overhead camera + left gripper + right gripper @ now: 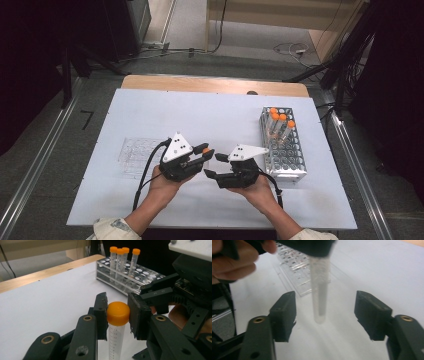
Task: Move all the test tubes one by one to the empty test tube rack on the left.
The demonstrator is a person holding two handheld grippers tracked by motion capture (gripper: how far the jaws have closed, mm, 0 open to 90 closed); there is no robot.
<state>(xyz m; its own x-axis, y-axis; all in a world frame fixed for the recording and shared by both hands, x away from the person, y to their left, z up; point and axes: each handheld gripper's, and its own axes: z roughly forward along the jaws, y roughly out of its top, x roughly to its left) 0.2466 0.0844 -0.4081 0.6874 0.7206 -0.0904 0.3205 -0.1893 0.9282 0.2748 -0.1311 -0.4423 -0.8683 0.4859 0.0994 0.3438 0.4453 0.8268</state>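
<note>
Tube rack point(283, 150) stands right of both grippers (clear tray point(136, 156) left).

The high view looks forward and down on the whole white counter point(150, 110) from above the person's side. Each gripper view rides close behind its own tongs, nearly level; all three share the orange-capped tube point(117, 322).
</note>
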